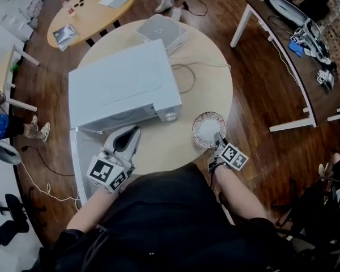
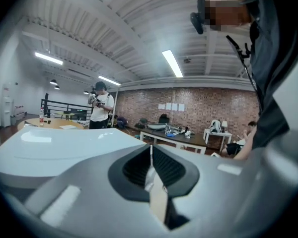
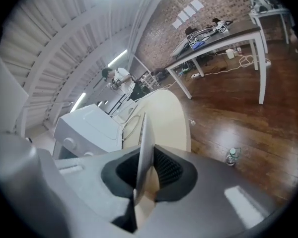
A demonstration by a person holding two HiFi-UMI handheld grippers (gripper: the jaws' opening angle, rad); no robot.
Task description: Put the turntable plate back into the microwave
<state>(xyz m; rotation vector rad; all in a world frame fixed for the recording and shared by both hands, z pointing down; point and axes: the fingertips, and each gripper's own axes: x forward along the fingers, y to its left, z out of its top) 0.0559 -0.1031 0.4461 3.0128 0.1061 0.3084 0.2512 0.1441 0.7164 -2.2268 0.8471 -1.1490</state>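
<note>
Round white turntable plate [image 1: 208, 128] w/ patterned rim, at near-right edge of round beige desk [image 1: 207, 67]. Rim pinched edge-on in right gripper [image 1: 218, 140], fingers closed on it. White box microwave [image 1: 122, 86] to plate's left, front facing near edge, door [image 1: 75, 163] open. Left gripper [image 1: 127, 136] beside that front, fingers together, empty. Likely next: plate leftward into cavity.

Bright, even light from ceiling strip lamps [image 2: 173, 63]; heavy fisheye bending, dark corners, blurred foreground.

Microwave [image 1: 122, 86] cavity hidden; plate [image 1: 207, 128] rim under right tool [image 1: 218, 138].
</note>
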